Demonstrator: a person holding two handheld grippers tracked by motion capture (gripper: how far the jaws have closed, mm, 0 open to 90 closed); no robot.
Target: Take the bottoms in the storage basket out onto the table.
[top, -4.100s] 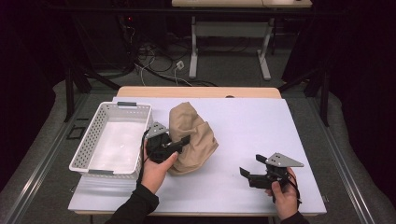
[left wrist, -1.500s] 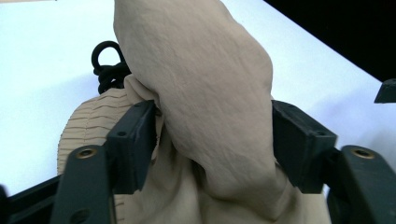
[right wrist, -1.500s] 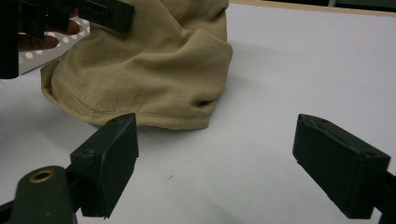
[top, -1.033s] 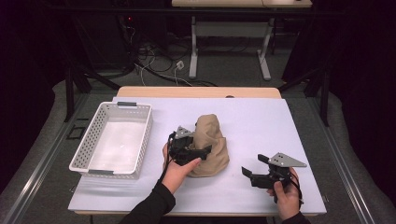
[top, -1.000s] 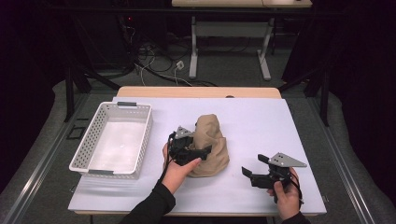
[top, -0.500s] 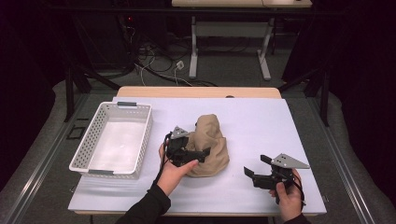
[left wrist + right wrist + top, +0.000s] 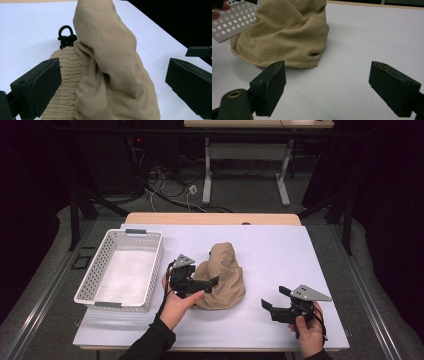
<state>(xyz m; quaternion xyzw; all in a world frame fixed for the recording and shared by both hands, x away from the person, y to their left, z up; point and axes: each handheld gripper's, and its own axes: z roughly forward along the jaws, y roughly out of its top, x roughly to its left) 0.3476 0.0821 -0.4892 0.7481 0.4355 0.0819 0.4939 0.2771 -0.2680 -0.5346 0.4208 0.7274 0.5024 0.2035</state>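
A crumpled tan cloth garment [image 7: 222,277] lies in a heap at the middle of the white table [image 7: 280,250]. Its gathered waistband and a black drawstring knot [image 7: 67,37] show in the left gripper view. My left gripper [image 7: 209,282] is open at the heap's left side, its jaws spread wide on either side of the tan garment [image 7: 110,72] without closing on it. My right gripper [image 7: 272,300] stands open near the table's front right, apart from the tan garment [image 7: 284,32], with bare table between its jaws.
A white perforated basket [image 7: 120,270] stands at the left of the table, with nothing in it. Its holed wall [image 7: 229,23] shows past the cloth in the right gripper view. Beyond the table are desk legs and cables on the floor.
The cloth heap was dragged right from beside the basket to the table's middle. Over the last second my left gripper has let go and drawn back slightly left; the right has barely moved.
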